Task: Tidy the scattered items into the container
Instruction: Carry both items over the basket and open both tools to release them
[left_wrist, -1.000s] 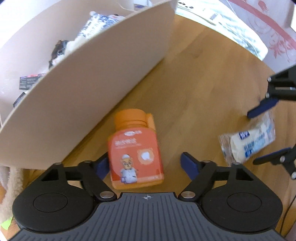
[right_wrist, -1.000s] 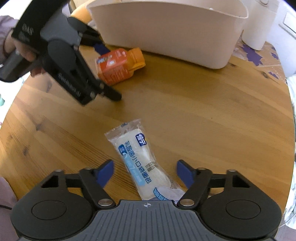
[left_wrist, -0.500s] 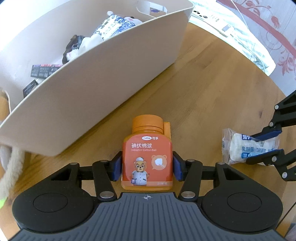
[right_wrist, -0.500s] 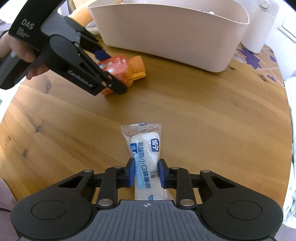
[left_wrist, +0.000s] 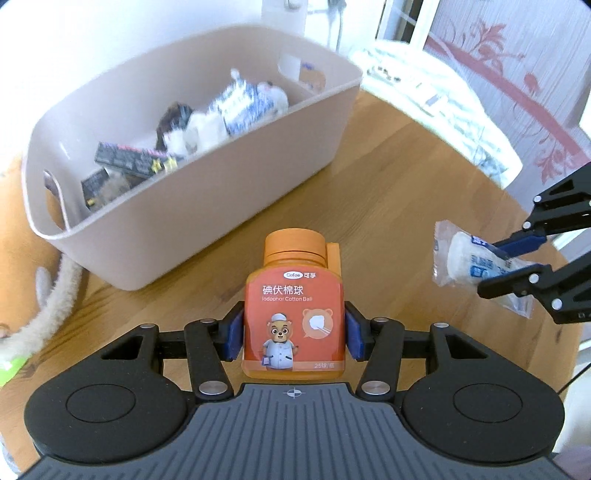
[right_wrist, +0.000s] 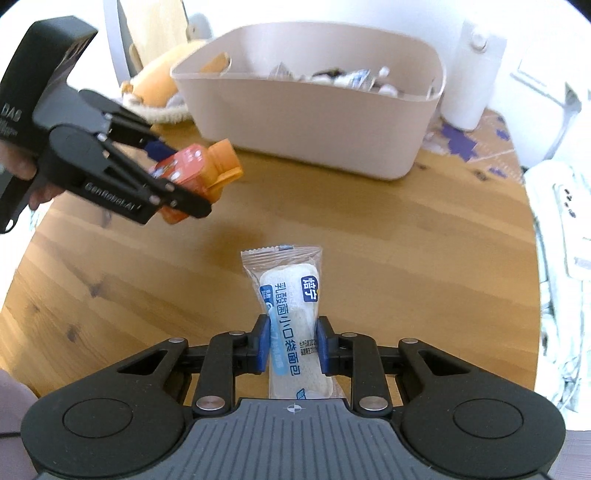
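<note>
- Left wrist view: the left gripper clamps the orange bottle at its flat sides; rigid, light, probably slick.
- Right gripper pinches the bread packet mid-length; soft, crushable.
- Far: the bin, part filled.

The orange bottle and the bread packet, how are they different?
The bottle is hard, orange, with a bear picture; the packet is soft, clear, with white bread inside. The left gripper holds the bottle, the right gripper the packet. Both are lifted off the table.
</note>
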